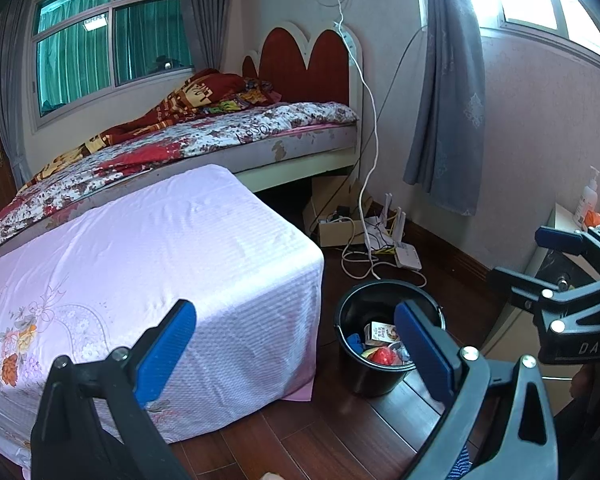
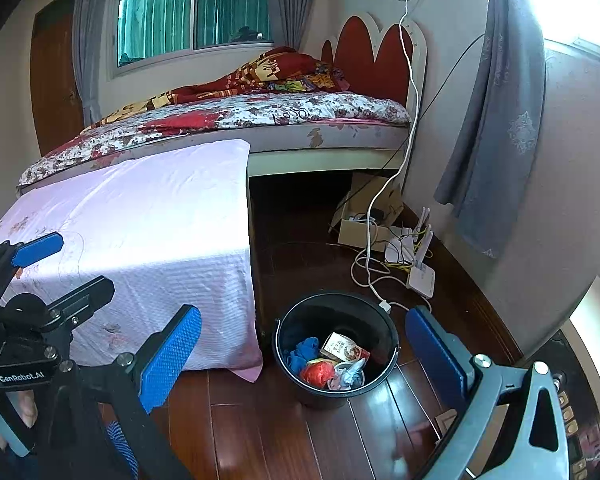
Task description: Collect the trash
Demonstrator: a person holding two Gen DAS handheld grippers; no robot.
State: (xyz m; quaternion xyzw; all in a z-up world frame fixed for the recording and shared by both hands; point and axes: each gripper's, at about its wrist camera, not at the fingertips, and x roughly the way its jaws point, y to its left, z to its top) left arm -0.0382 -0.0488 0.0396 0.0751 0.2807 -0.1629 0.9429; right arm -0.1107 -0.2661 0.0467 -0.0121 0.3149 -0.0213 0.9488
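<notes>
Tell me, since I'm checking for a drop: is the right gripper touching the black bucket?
Apart. The right wrist view shows the right gripper open above the black bucket, floor visible between.

Beyond the jaws, a dark wooden floor [image 2: 284, 432] runs under a low counter draped in pink cloth [image 1: 148, 248], behind it a bed [image 1: 220, 136] with a red scalloped headboard [image 1: 304, 64], grey curtains [image 1: 448, 92] and two bright windows [image 1: 108, 36] in pale walls [image 1: 540, 152].
</notes>
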